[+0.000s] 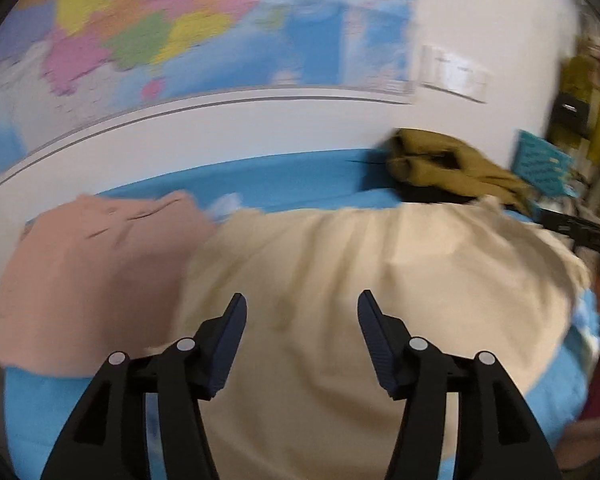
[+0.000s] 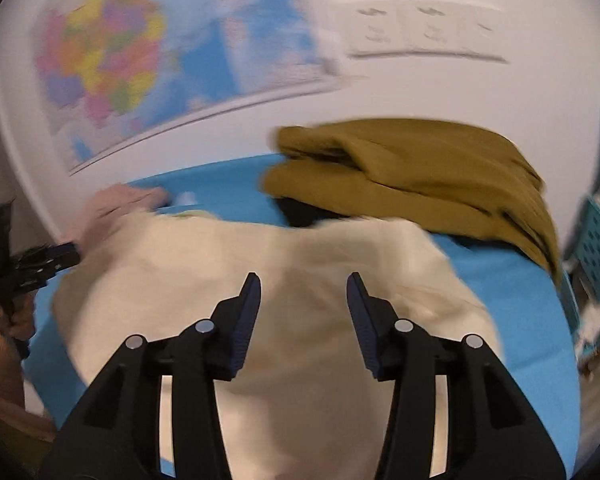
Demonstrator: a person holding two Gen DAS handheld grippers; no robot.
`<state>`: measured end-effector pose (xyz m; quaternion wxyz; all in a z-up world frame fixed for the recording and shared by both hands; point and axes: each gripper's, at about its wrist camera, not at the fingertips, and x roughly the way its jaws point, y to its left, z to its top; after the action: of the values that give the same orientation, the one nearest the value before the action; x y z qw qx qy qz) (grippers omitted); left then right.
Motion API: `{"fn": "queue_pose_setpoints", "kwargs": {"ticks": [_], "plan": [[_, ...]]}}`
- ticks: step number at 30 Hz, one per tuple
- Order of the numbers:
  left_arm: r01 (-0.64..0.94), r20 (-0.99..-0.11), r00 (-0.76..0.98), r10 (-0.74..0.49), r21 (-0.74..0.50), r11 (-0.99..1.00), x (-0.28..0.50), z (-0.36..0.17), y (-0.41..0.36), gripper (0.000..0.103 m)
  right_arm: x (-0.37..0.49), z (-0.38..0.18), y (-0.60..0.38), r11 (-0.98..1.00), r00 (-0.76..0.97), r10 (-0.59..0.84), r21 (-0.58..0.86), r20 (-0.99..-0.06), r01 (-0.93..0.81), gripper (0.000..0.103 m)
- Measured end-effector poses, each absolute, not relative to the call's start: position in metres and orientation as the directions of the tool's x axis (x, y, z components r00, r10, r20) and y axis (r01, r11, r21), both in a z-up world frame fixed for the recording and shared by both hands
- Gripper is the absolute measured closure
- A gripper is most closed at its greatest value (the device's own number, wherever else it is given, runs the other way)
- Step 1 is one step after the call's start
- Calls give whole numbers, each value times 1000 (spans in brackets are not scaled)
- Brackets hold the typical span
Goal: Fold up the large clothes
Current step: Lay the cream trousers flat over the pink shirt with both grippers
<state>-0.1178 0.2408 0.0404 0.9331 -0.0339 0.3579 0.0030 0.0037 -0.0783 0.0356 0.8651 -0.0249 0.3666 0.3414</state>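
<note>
A large cream garment (image 1: 380,280) lies spread on the blue table (image 1: 284,184); it also shows in the right wrist view (image 2: 300,264). My left gripper (image 1: 302,300) is open and empty just above the cream cloth near its left part. My right gripper (image 2: 303,282) is open and empty above the cloth's middle. The left gripper also shows at the left edge of the right wrist view (image 2: 32,264). Both views are blurred by motion.
A pink garment (image 1: 100,264) lies left of the cream one. Olive-brown folded clothes (image 2: 420,176) sit on something dark at the back right. Teal baskets (image 2: 596,248) stand at the right. A map (image 1: 180,28) hangs on the white wall behind.
</note>
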Motion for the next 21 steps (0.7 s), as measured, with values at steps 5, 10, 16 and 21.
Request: {"fn": "queue_pose_setpoints", "kwargs": {"ticks": [5, 10, 16, 21], "plan": [[36, -747, 663, -51, -36, 999, -87, 11, 213, 46, 25, -2, -31, 745, 409, 516, 159, -752, -648, 72], [-21, -806, 590, -47, -73, 997, -64, -19, 219, 46, 50, -26, -17, 743, 351, 516, 205, -781, -637, 91], [-54, -785, 619, -2, -45, 998, -74, -7, 216, 48, 39, -12, -18, 754, 390, 505, 173, -770, -634, 84], [-54, -755, 655, 41, 8, 999, -92, 4, 210, 45, 15, 18, -57, 736, 430, 590, 237, -683, -634, 63]]}}
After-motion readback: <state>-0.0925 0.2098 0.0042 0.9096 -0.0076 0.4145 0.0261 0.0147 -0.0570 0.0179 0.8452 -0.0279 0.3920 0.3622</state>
